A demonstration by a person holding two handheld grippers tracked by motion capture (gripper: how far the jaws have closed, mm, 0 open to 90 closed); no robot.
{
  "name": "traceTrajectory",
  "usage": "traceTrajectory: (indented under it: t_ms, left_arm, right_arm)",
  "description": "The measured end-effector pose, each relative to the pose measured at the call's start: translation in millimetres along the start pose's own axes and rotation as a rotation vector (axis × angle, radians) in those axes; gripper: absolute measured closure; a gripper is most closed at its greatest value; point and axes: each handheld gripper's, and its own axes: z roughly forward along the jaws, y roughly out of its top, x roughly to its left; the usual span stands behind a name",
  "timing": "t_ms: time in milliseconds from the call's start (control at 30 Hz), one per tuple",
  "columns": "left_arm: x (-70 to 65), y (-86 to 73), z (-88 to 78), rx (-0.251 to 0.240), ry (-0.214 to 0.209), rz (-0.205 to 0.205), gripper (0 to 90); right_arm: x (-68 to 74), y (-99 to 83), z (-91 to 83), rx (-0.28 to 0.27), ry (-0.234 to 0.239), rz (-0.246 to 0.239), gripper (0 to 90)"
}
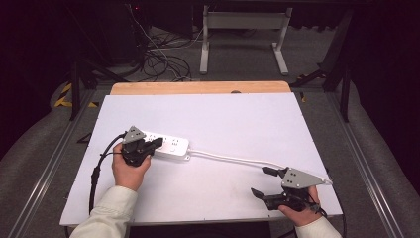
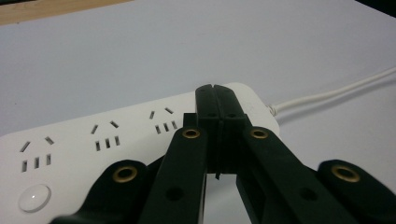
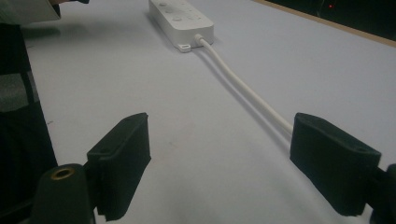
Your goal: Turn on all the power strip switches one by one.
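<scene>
White power strip (image 1: 170,145) is seen lying flat on the white tabletop (image 1: 233,119), left of centre, socket face up; three socket groups and a round button (image 2: 34,198) are visible in the left gripper view. Its white cable (image 1: 233,158) is attached at the strip's right end and runs across the sheet toward the near right corner.

Left tongs (image 1: 157,144) are held over the strip's top, jaws pressed together with nothing between them (tips appear to hover just above or rest at the cable-end part of the housing; contact cannot be told). No plug is seen in any socket.

Right tongs (image 1: 263,182) are held low near the right front edge, jaws spread wide, the cable passing just beside the far jaw and not gripped.

Progress, as judged: early stage. The strip is not lifted or clamped, the cable is loose and uncoiled. A press on the strip or a repositioning of it seems to be what is in hand; a grip on the cable by the right tongs is left to be made, if the cord is to be handled
</scene>
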Motion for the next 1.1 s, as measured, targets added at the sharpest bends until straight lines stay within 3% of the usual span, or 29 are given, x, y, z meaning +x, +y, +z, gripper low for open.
traceTrajectory:
  t_ms: [267,433,533,667,767,1100]
  left_arm:
    - [-9.4,2.7,4.2,-0.001,-0.031,0.021,90.0]
    - [-18.9,2.2,13.9,0.032,-0.064,0.046,90.0]
    - [-19.7,1.8,16.9,0.046,-0.054,0.065,90.0]
    - [-20.2,0.0,22.3,0.060,-0.061,0.044,90.0]
    - [-18.2,-1.3,26.9,0.076,-0.038,0.055,90.0]
    - [-16.0,-4.5,35.7,0.105,-0.020,0.060,90.0]
  right_arm:
    - [0.3,0.0,0.7,0.004,0.000,-0.005,20.4]
    - [0.2,-0.3,1.0,0.004,0.003,-0.004,20.4]
    - [0.1,-0.4,1.0,0.004,0.004,-0.004,20.4]
    - [0.0,-0.4,1.1,0.004,0.004,0.000,20.4]
    - [-0.1,-0.6,1.5,0.006,0.004,0.000,20.4]
    - [-0.2,-0.7,1.7,0.007,0.006,0.004,20.4]
